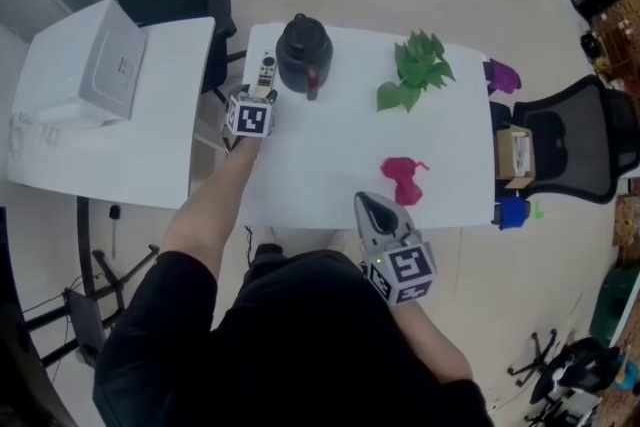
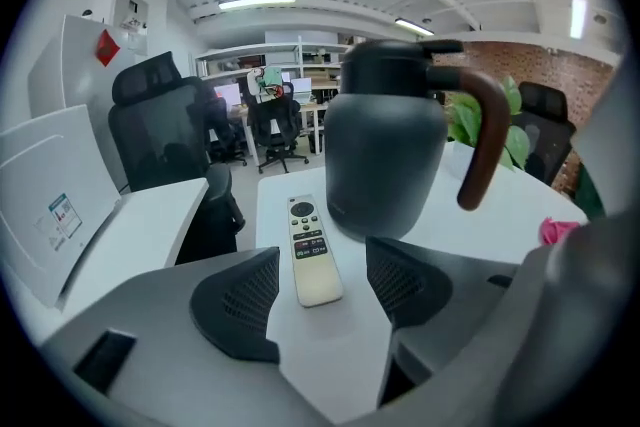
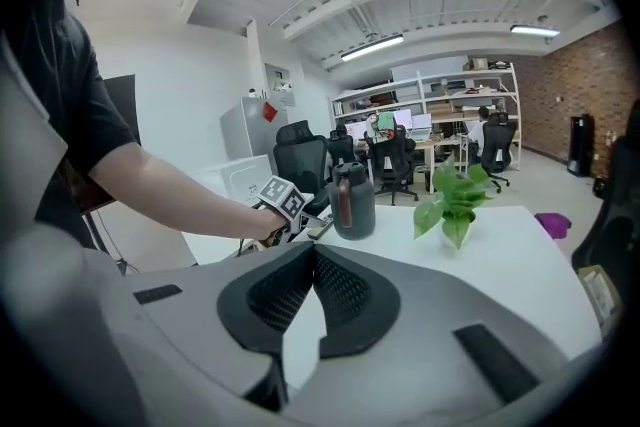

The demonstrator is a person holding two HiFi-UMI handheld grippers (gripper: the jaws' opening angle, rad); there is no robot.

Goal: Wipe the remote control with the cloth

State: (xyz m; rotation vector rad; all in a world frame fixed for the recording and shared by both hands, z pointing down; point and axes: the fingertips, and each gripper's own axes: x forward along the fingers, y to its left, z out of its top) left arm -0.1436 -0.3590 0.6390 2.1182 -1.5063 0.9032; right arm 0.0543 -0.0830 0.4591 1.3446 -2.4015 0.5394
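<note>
The pale remote control (image 1: 266, 70) lies at the white table's (image 1: 330, 165) far left corner, beside a black jug (image 1: 303, 53). My left gripper (image 1: 262, 96) reaches to its near end. In the left gripper view the remote (image 2: 312, 250) lies flat, its near end level with the two dark pads (image 2: 240, 300). The left gripper (image 2: 320, 290) stands open, the pads clear of the remote. A crumpled pink cloth (image 1: 404, 177) lies near the front right edge, just beyond my right gripper (image 1: 366, 201). The right gripper (image 3: 312, 260) is shut with nothing in it.
A potted green plant (image 1: 418, 70) stands at the table's far right, a purple object (image 1: 503, 75) past it. A white machine (image 1: 95, 75) sits on the side table at left. An office chair (image 1: 570, 150) with a cardboard box (image 1: 515, 153) stands to the right.
</note>
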